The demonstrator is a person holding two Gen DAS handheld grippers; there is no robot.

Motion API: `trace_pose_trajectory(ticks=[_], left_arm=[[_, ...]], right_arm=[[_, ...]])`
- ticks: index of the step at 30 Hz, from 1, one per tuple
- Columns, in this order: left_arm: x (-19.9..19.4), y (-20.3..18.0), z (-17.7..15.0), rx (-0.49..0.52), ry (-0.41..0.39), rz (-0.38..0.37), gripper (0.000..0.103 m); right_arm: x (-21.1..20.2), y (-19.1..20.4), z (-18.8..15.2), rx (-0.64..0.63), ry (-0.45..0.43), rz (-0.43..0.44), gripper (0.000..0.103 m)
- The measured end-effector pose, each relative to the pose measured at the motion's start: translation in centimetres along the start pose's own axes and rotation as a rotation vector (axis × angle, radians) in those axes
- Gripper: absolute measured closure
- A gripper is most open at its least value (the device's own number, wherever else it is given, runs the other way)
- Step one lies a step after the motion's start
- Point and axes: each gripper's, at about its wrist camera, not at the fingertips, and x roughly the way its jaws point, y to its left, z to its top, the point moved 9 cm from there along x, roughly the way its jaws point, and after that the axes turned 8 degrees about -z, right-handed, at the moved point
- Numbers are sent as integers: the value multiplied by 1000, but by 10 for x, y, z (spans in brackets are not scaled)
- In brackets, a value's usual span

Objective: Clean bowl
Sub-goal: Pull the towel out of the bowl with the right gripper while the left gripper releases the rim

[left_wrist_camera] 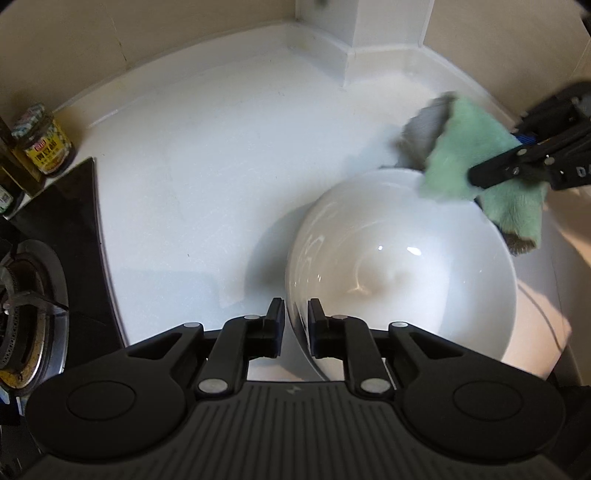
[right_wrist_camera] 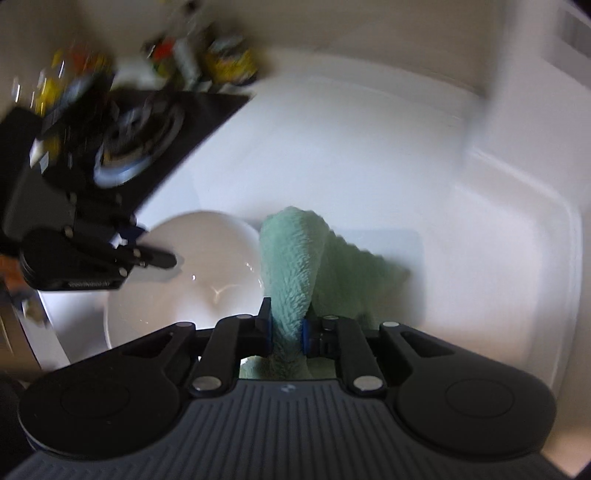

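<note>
A white bowl [left_wrist_camera: 402,273] sits on the white counter, tilted a little. My left gripper [left_wrist_camera: 296,314] is shut on the bowl's near rim. My right gripper [right_wrist_camera: 288,321] is shut on a green cloth [right_wrist_camera: 295,258] with a grey underside. In the left wrist view the cloth [left_wrist_camera: 476,162] hangs over the bowl's far right rim, with the right gripper [left_wrist_camera: 480,173] coming in from the right. In the right wrist view the bowl [right_wrist_camera: 199,273] lies left of the cloth, with the left gripper [right_wrist_camera: 162,258] on its left rim. That view is blurred by motion.
A black gas stove [left_wrist_camera: 33,295] lies at the left edge of the counter. A jar with a yellow label [left_wrist_camera: 44,144] and dark bottles stand beside it at the wall. A white wall column [left_wrist_camera: 384,33] rises at the back corner.
</note>
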Motion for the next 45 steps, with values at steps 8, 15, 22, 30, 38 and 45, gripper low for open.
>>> trace_pose_trajectory(ticks=[8, 15, 22, 30, 38, 45], left_arm=[[-8, 0, -1, 17, -20, -7, 86], [-22, -5, -7, -14, -37, 21, 85], [-30, -9, -7, -40, -59, 56, 85], [-40, -11, -6, -63, -83, 98, 85], [-63, -10, -9, -70, -131, 110, 85], [-81, -16, -31, -56, -155, 98, 85]], right_arm=[[6, -49, -38, 203, -19, -72, 89], [47, -21, -33, 6, -2, -131, 74], [41, 8, -62, -263, 78, -160, 84], [18, -16, -95, -209, 98, -181, 82], [-30, -2, -82, -111, -44, -205, 74], [-66, 16, -96, 26, -149, -288, 72]])
